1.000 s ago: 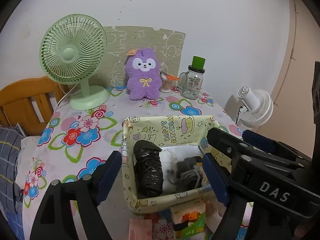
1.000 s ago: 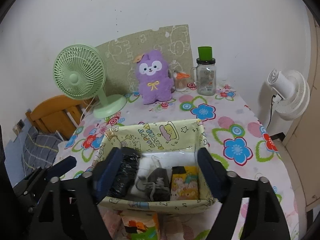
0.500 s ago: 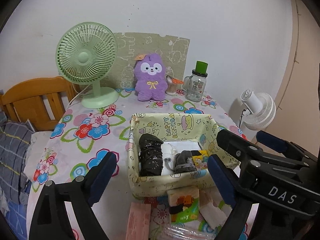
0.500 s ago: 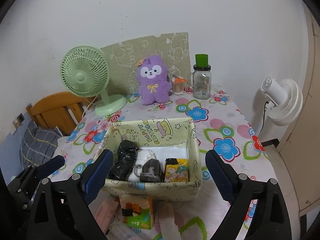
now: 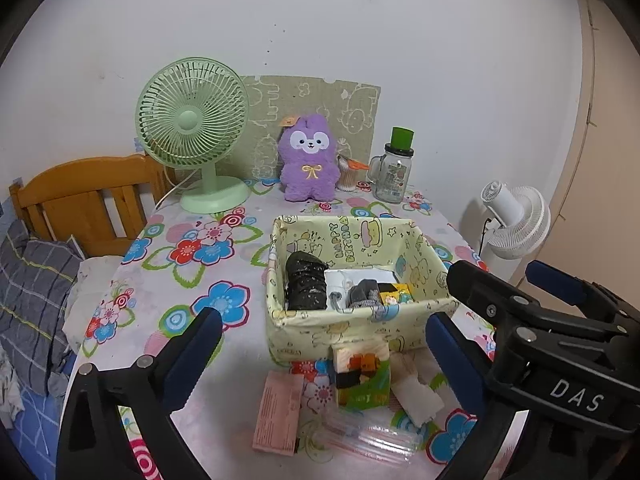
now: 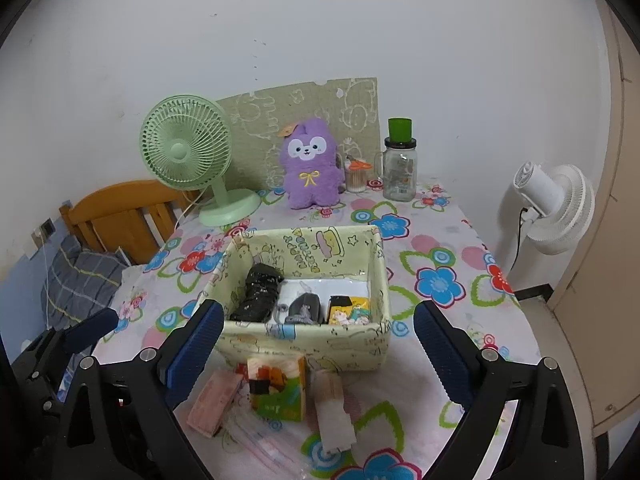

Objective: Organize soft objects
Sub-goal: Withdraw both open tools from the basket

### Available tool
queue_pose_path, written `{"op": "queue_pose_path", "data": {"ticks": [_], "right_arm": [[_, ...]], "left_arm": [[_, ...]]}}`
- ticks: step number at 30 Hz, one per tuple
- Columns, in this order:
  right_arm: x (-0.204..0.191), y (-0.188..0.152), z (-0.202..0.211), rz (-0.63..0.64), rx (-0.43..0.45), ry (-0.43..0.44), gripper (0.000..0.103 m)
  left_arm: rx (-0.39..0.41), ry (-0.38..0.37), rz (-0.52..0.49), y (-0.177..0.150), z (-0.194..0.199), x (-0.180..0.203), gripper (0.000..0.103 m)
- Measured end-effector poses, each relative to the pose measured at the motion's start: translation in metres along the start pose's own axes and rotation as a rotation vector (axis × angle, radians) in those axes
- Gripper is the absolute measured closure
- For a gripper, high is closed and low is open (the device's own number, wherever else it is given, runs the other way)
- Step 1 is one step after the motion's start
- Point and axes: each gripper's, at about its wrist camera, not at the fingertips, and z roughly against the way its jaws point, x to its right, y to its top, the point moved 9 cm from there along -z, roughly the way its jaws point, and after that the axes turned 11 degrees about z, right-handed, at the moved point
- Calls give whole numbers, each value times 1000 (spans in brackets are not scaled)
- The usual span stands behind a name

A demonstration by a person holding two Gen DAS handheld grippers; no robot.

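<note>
1. You face a plain white wall (image 5: 360,20), evenly lit.
2. A table with a flowered cloth (image 5: 192,280) stands against it.
3. To your left, a wooden headboard (image 5: 84,200) and grey checked bedding (image 5: 32,292).
4. To your right, a white standing fan (image 6: 556,208) beside a beige door (image 6: 616,240).

Your left gripper (image 5: 320,344) hung over the flowered table (image 5: 188,280), its jaws opening, nothing between them. Past it sat the yellow cartoon-print box (image 5: 352,324), holding a black bundle (image 5: 306,286), a grey sock (image 5: 362,292) and a small yellow pack (image 5: 396,294). A tissue pack (image 5: 362,376) lay just before the box.
</note>
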Motion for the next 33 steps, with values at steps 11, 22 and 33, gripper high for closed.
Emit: {"op": "queue_pose_path", "data": {"ticks": [11, 22, 33], "right_arm": [[-5, -12, 20, 20, 16, -12, 5], [-4, -26, 29, 21, 21, -23, 3], [-1, -40, 35, 11, 18, -27, 3]], "left_arm": [[10, 0, -18, -17, 20, 2, 0], [8, -2, -24, -28, 29, 4, 0], [1, -4, -27, -42, 33, 7, 0]]}}
